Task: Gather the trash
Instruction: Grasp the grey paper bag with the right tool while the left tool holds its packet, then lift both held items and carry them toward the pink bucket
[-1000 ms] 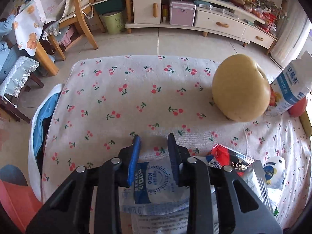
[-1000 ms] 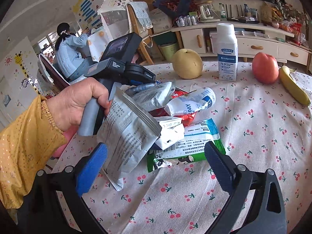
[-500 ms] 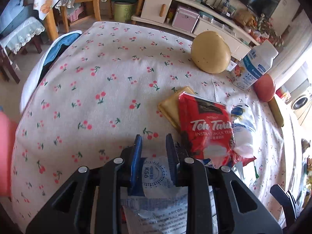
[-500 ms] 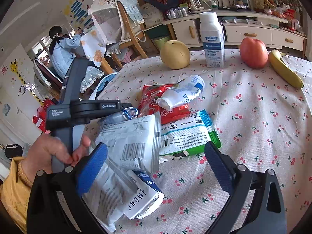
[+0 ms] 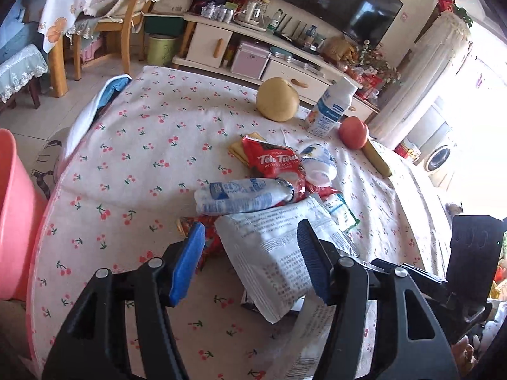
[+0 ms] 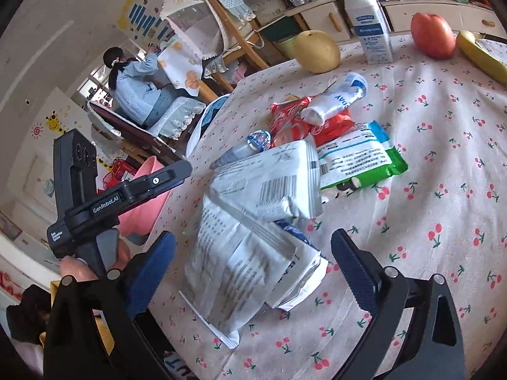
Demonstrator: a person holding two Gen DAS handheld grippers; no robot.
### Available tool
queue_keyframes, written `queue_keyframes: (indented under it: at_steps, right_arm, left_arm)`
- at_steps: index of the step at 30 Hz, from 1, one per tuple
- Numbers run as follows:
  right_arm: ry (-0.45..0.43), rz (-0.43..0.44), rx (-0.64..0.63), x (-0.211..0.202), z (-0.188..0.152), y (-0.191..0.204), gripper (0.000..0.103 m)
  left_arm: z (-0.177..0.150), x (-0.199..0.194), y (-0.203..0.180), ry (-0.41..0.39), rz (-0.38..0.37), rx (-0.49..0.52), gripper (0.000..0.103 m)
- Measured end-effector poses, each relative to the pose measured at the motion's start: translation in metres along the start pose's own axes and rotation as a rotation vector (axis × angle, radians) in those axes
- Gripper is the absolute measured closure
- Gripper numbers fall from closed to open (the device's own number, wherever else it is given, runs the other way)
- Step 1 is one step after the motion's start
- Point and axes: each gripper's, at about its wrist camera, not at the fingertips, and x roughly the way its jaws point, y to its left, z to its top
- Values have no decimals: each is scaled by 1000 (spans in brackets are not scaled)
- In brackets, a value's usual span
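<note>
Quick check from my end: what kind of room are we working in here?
Most likely a home living and dining room. A television hangs over a low cabinet against the wall, wooden dining chairs stand nearby, and the table wears a cherry-print cloth with fruit and wrappers on it.

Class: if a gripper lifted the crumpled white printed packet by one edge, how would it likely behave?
The crumpled white printed packet would probably flop and sag, since it lies creased and folded. It looks flat and emptied, so likely light. Its glossy film may slip between jaws.
</note>
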Motion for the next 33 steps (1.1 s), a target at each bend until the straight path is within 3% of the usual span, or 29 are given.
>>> queue_keyframes:
  at_steps: [3, 6, 8, 11, 15, 17, 21, 25, 29, 33]
  right_arm:
    - [1, -6, -58, 2, -7, 13, 7]
    - [2, -42, -122, 7, -11, 23, 9]
    - [15, -74, -146, 13, -14, 25, 18]
    - [8, -93, -163, 18, -15, 25, 19]
    - [15, -86, -175, 21, -16, 27, 20]
    - [18, -97, -190, 26, -16, 31, 32]
    - [25, -136, -238, 26, -18, 35, 44]
    - [23, -119, -261, 22, -17, 38, 68]
    - [13, -103, -279, 16, -19, 45, 79]
    - [-34, -113, -268, 2, -17, 50, 84]
  left_arm:
    - [-2, 11, 8, 37, -87, -74, 41]
    - [-10, 26, 8, 87, -54, -83, 41]
    - [-14, 35, 10, 122, -49, -98, 41]
    - [-15, 43, 13, 129, -91, -146, 41]
    - [-16, 53, 3, 139, -120, -124, 41]
    - [-15, 56, 0, 135, -118, -115, 40]
    - [-11, 58, -5, 120, -97, -89, 43]
    - [-9, 51, -11, 83, -73, -52, 57]
    - [-8, 47, -13, 58, -63, -39, 67]
    - [-6, 41, -14, 31, -73, -31, 73]
